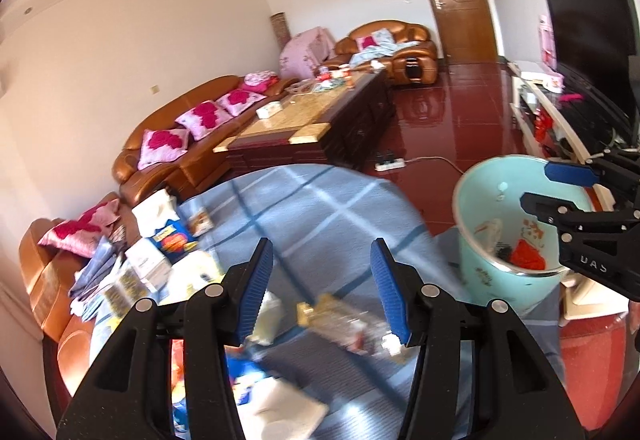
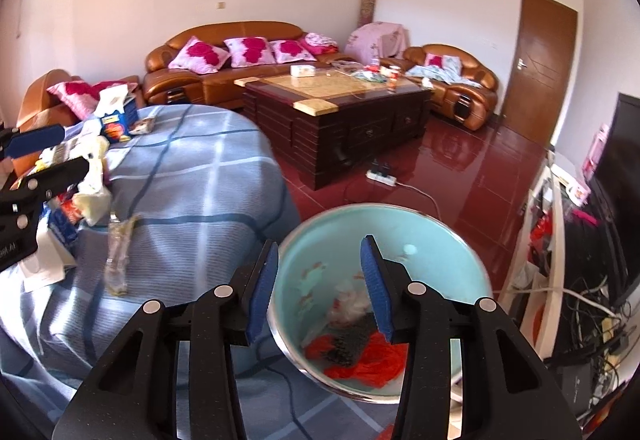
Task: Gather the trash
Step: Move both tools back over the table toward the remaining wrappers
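Observation:
A teal trash bin stands beside the table and holds red plastic, dark scraps and a white crumpled piece. My right gripper hangs over the bin's mouth, open, with nothing between its pads; in the left wrist view the right gripper sits above the bin. My left gripper is open over the blue checked tablecloth and holds nothing. Under it lie a clear plastic wrapper and a crumpled tissue. The right wrist view also shows the wrapper, the tissue and the left gripper.
Boxes and packets crowd the table's left side. A dark wooden coffee table and brown sofas stand behind. A power strip with its cable lies on the red floor. A TV stand with cables is at the right.

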`<state>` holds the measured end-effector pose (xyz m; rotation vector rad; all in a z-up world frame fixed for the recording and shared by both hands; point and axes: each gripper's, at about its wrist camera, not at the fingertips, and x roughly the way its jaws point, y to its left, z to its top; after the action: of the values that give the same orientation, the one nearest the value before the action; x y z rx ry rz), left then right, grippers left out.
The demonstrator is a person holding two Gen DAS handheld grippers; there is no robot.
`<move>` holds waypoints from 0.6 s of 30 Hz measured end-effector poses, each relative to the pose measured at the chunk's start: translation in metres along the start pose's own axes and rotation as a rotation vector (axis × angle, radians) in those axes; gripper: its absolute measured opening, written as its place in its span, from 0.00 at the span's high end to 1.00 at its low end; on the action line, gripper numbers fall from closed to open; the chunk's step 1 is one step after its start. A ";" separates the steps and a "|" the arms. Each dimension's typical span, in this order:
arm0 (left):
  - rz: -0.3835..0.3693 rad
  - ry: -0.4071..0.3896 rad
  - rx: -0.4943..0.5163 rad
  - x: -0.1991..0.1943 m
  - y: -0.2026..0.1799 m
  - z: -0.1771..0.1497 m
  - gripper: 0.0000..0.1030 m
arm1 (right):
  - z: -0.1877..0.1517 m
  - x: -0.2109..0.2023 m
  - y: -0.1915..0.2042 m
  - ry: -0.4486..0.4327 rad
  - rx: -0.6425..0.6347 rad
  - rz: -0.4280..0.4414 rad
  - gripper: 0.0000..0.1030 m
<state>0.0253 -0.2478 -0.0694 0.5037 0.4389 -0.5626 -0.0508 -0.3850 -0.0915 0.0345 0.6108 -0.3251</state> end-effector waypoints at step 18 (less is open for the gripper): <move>0.241 0.153 -0.206 -0.010 0.140 -0.092 0.45 | 0.012 0.015 0.103 0.002 -0.118 0.179 0.57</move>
<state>0.0781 -0.0903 -0.0917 0.3959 0.5661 -0.2443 -0.0012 -0.2931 -0.0969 -0.0240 0.6231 -0.1153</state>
